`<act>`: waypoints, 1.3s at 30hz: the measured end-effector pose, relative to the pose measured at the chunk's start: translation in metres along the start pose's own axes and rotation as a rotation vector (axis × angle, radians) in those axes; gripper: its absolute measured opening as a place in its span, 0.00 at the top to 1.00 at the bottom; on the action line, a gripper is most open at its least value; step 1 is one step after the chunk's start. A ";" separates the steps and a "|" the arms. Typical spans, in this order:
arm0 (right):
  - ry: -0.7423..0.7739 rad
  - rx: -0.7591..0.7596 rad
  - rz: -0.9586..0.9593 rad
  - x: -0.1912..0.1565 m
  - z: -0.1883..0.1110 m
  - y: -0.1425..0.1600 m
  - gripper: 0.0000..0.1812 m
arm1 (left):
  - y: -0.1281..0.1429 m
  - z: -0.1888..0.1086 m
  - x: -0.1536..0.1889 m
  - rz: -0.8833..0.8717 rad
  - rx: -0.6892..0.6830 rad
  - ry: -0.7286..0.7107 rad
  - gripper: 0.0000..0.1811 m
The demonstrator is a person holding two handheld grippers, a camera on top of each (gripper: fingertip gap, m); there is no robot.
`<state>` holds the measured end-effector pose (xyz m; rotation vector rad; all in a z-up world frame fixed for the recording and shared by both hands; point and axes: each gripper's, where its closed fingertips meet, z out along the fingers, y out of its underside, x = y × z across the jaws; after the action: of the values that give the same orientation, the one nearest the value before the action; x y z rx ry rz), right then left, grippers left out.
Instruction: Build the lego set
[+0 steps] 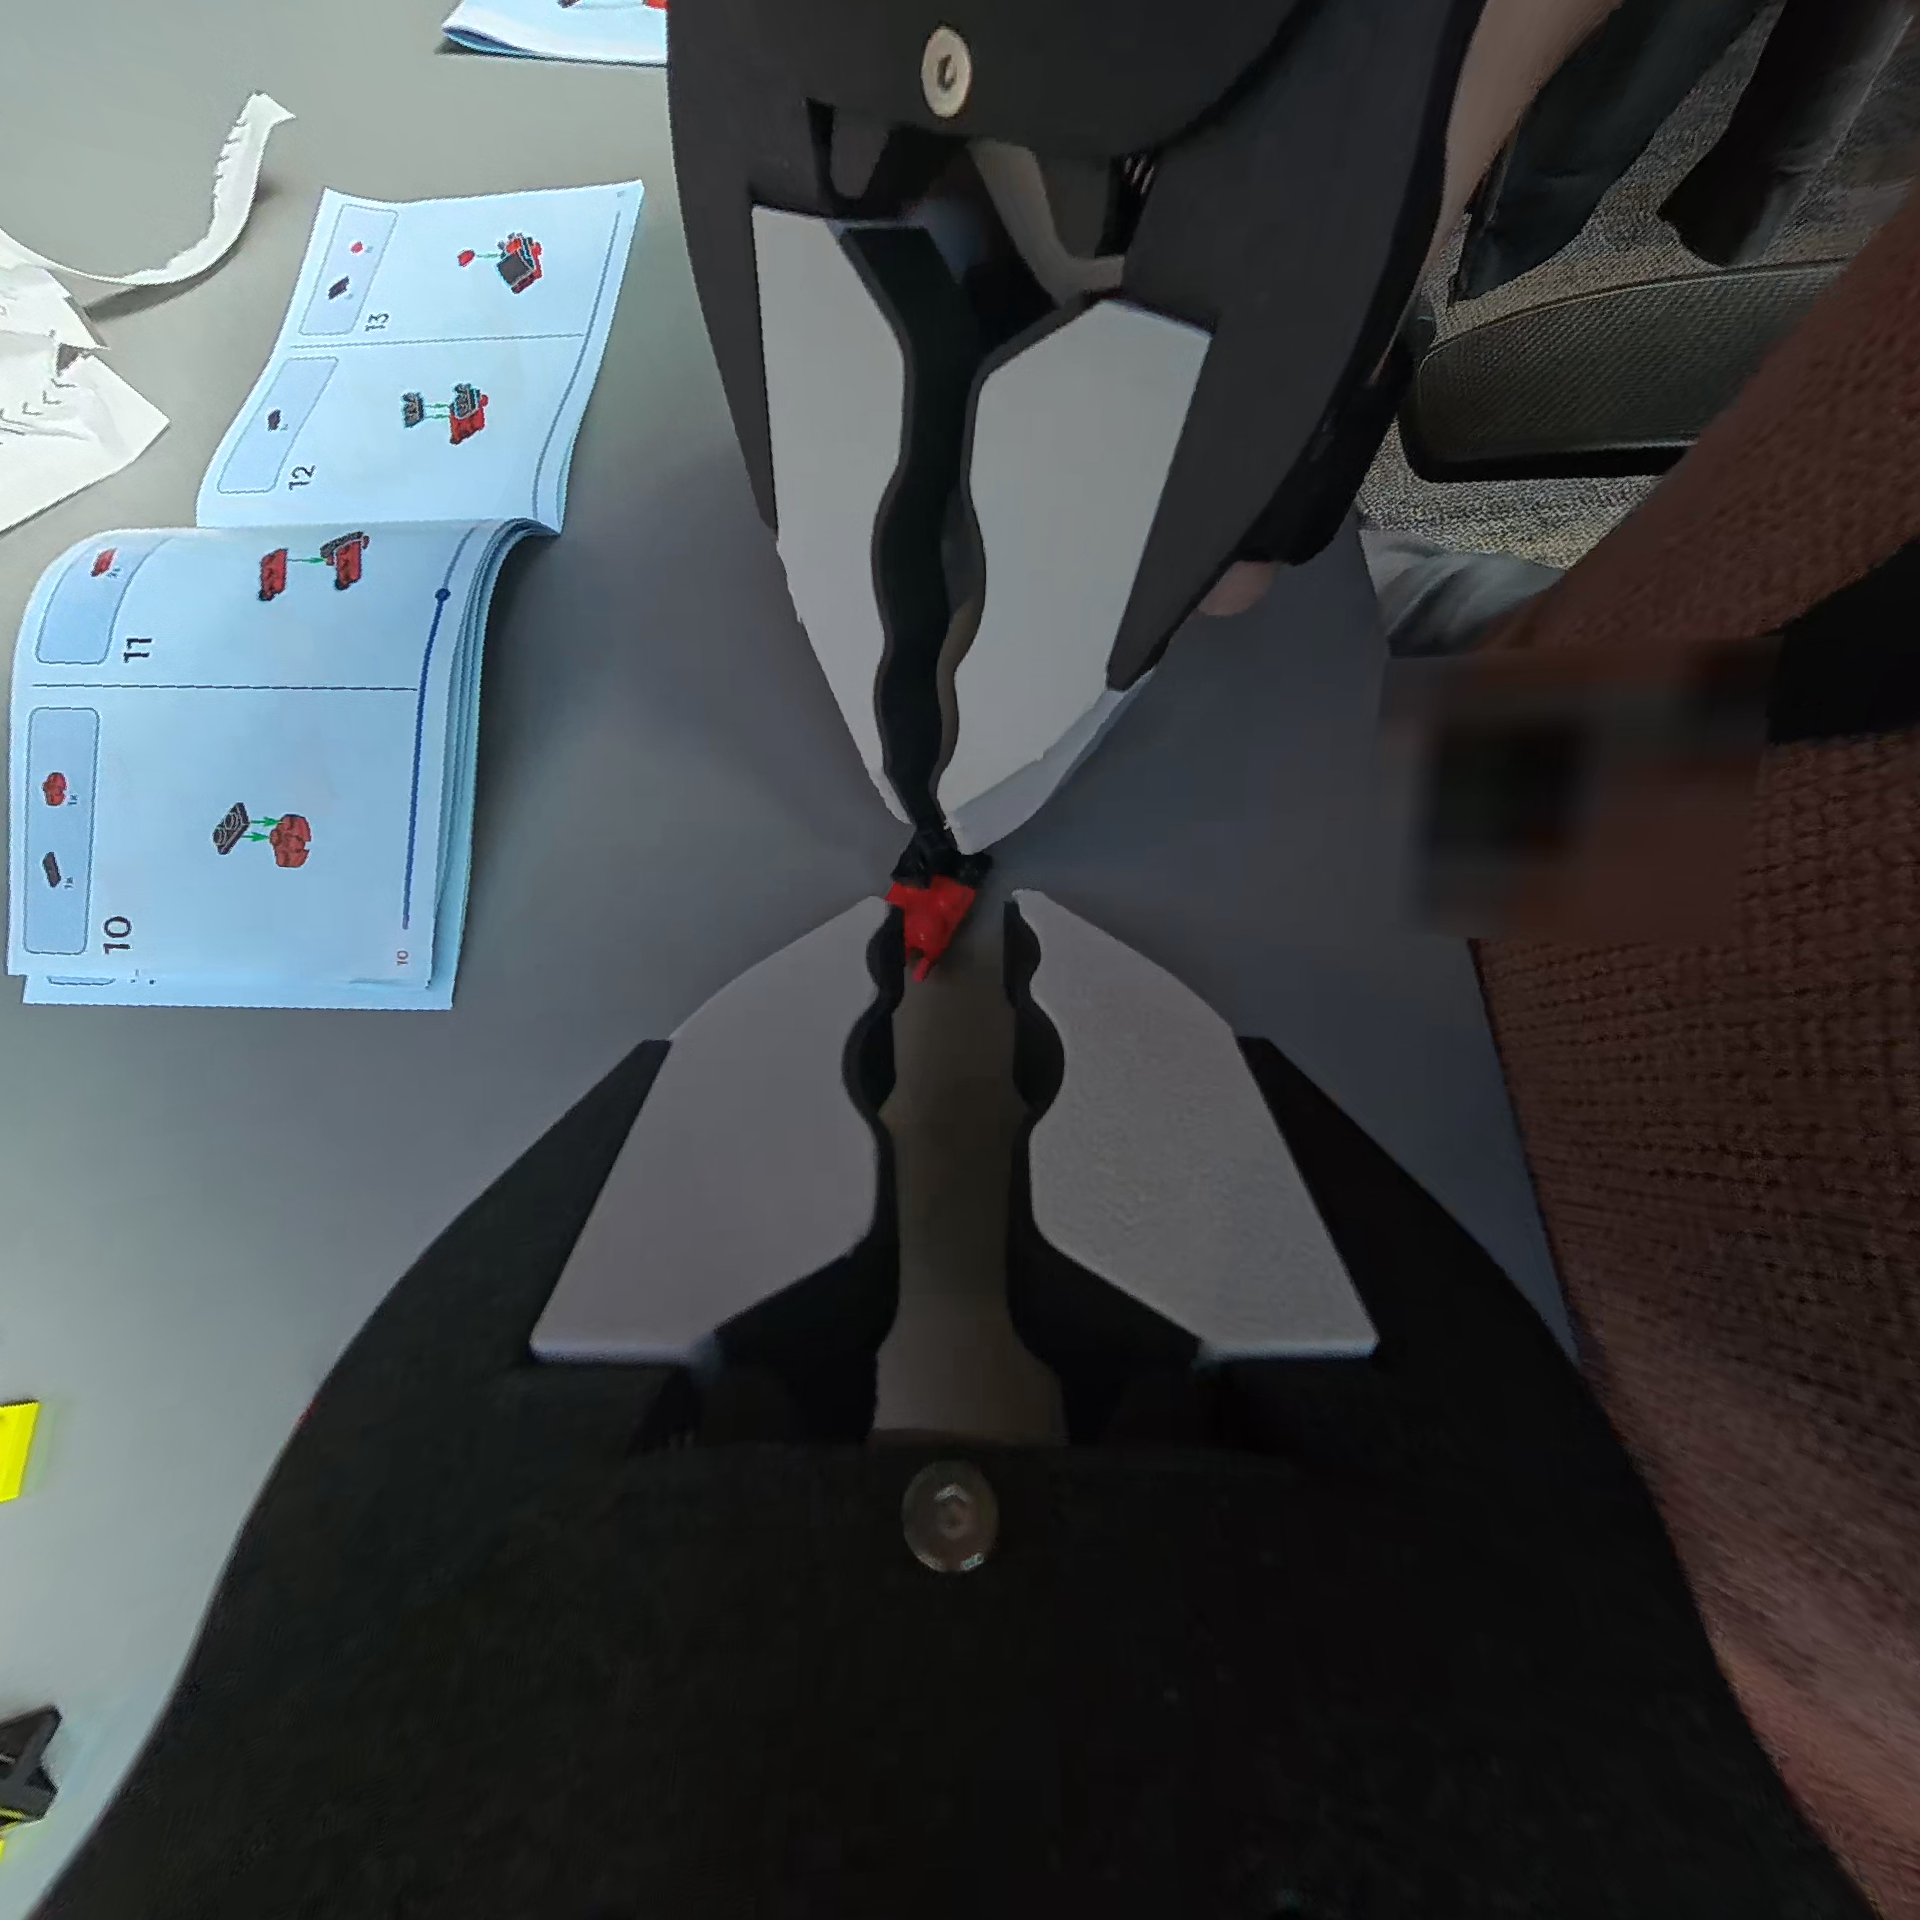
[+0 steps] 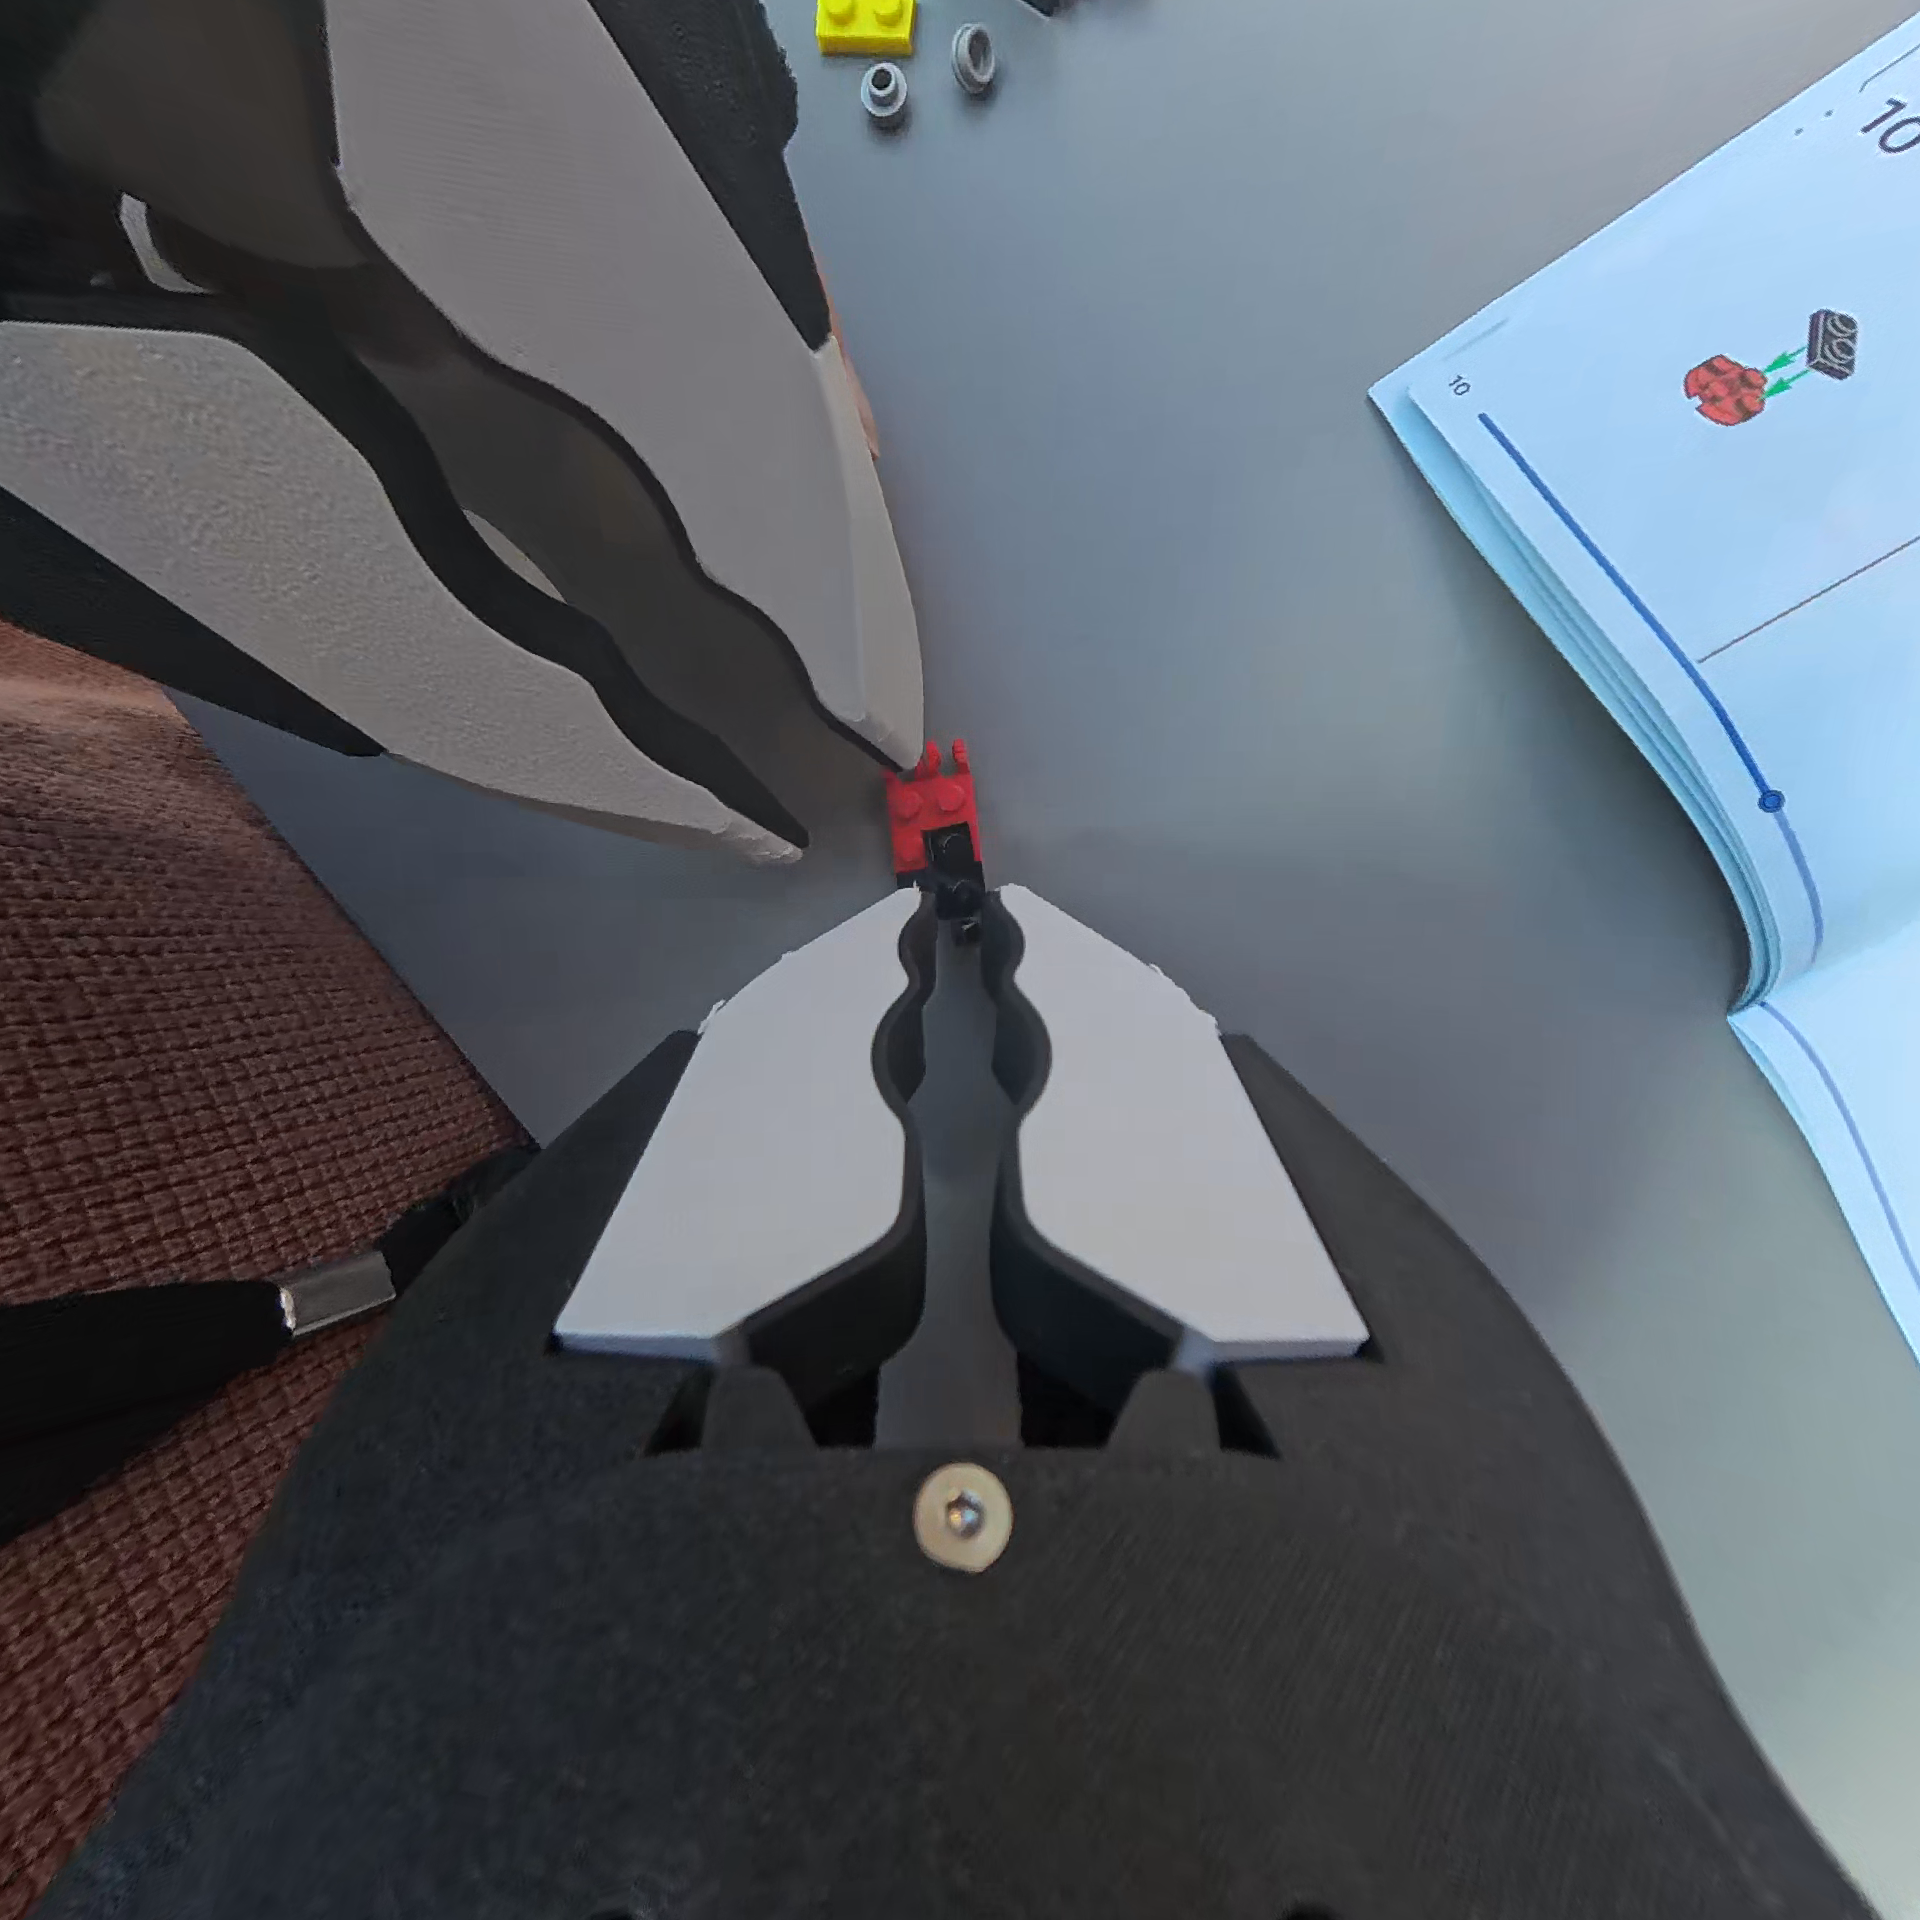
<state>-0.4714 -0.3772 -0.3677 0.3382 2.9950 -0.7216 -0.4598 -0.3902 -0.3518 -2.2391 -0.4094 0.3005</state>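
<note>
A small red and black lego assembly (image 2: 932, 808) hangs just above the grey table (image 2: 1195, 416). My right gripper (image 2: 958, 894) is shut on its black end, and the red part sticks out ahead of the tips. In the left wrist view the right gripper (image 1: 940, 836) comes down from the top with the assembly (image 1: 932, 912) at its tips. My left gripper (image 1: 953, 909) is open, with the red part between its fingertips, close to the left one. In the right wrist view the left gripper (image 2: 854, 805) comes in from the upper left, and its upper fingertip (image 2: 902, 756) touches the red part's corner.
An open instruction booklet (image 1: 260, 727) lies left of the grippers and also shows in the right wrist view (image 2: 1714, 623). A yellow brick (image 2: 865, 23) and two grey round pieces (image 2: 885, 91) lie beyond. Torn white paper (image 1: 62, 395) lies far left. A person's reddish-brown sleeve (image 2: 208, 987) is at the table edge.
</note>
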 end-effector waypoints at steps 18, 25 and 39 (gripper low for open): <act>0.043 -0.045 0.025 0.002 0.003 -0.001 0.96 | -0.001 -0.001 0.006 0.059 0.032 0.174 0.90; 0.047 -0.046 0.022 0.003 0.003 -0.001 0.96 | 0.006 0.014 0.019 0.077 -0.027 0.186 0.91; 0.031 -0.025 0.045 0.002 -0.001 0.001 0.95 | 0.004 0.018 0.017 0.029 -0.026 0.156 0.92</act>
<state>-0.4734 -0.3755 -0.3676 0.4185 3.0113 -0.6812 -0.4499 -0.3740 -0.3680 -2.2766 -0.2995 0.1343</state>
